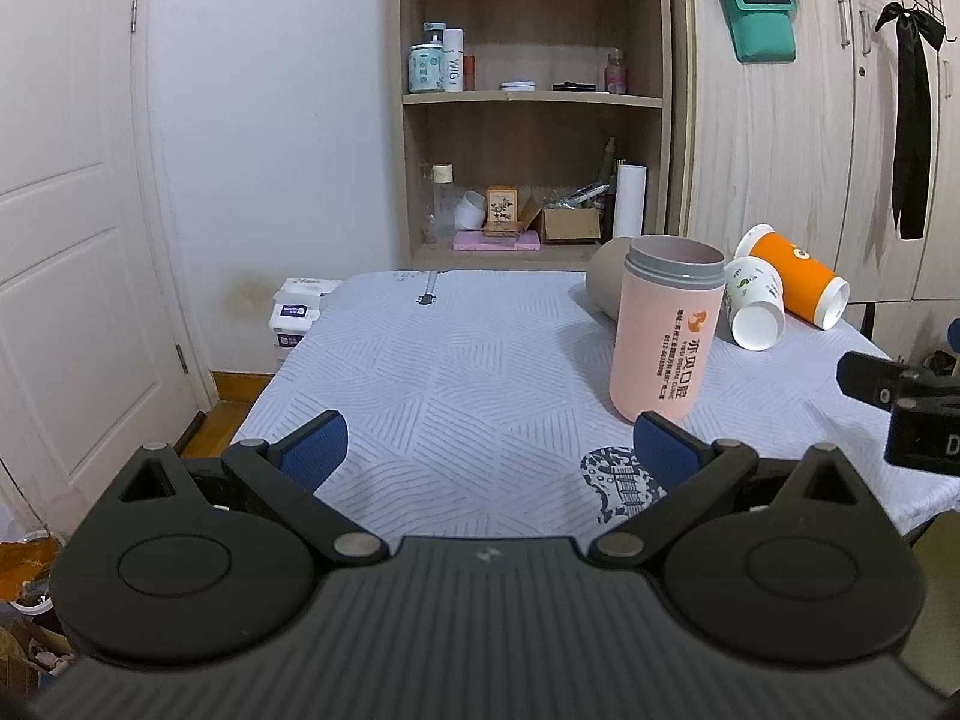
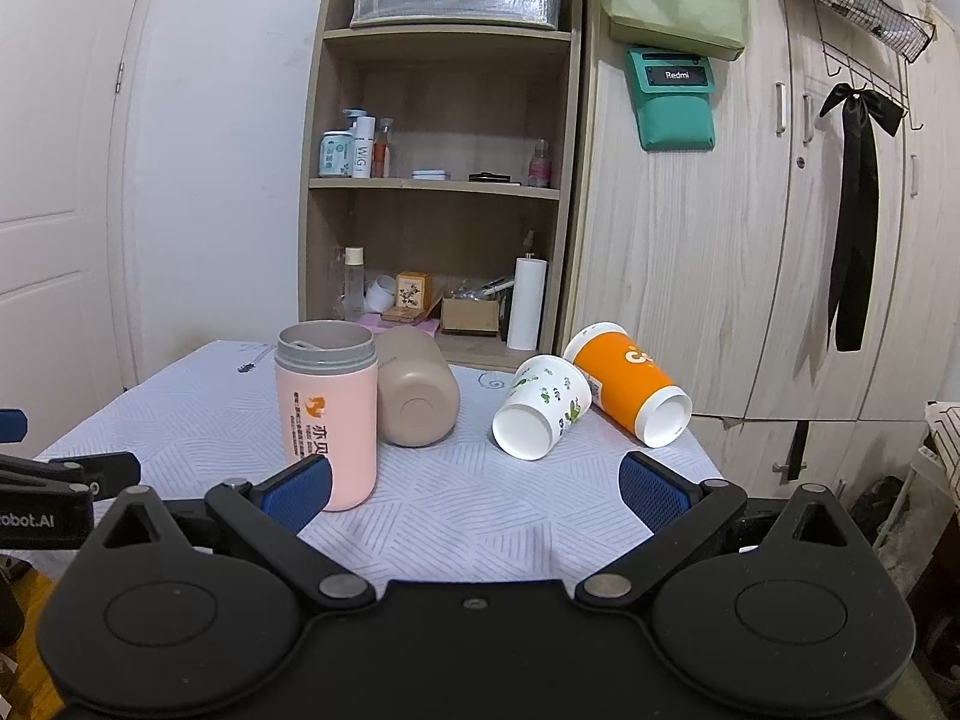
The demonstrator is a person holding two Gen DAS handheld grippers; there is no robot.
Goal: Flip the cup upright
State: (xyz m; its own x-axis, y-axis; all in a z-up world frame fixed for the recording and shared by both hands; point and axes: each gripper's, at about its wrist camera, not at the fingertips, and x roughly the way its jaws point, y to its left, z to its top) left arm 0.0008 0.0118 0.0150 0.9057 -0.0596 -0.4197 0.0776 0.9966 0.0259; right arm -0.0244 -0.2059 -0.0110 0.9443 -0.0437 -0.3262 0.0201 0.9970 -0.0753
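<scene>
A pink cup (image 1: 663, 330) (image 2: 327, 414) with a grey rim stands upright on the patterned tablecloth (image 1: 456, 360) (image 2: 468, 510). A beige cup (image 2: 414, 396) (image 1: 606, 282) lies on its side behind it. A white paper cup with green print (image 2: 540, 408) (image 1: 753, 303) and an orange paper cup (image 2: 630, 387) (image 1: 798, 276) lie on their sides to the right. My left gripper (image 1: 489, 450) is open and empty, near the table's front, left of the pink cup. My right gripper (image 2: 474, 495) is open and empty, in front of the cups.
An open wooden shelf unit (image 1: 534, 96) (image 2: 438, 180) with bottles and boxes stands behind the table. A wardrobe (image 2: 750, 228) with a hanging black ribbon (image 2: 858, 222) is at the right. A white door (image 1: 72, 210) is at the left. Tissue packs (image 1: 297, 312) sit beside the table.
</scene>
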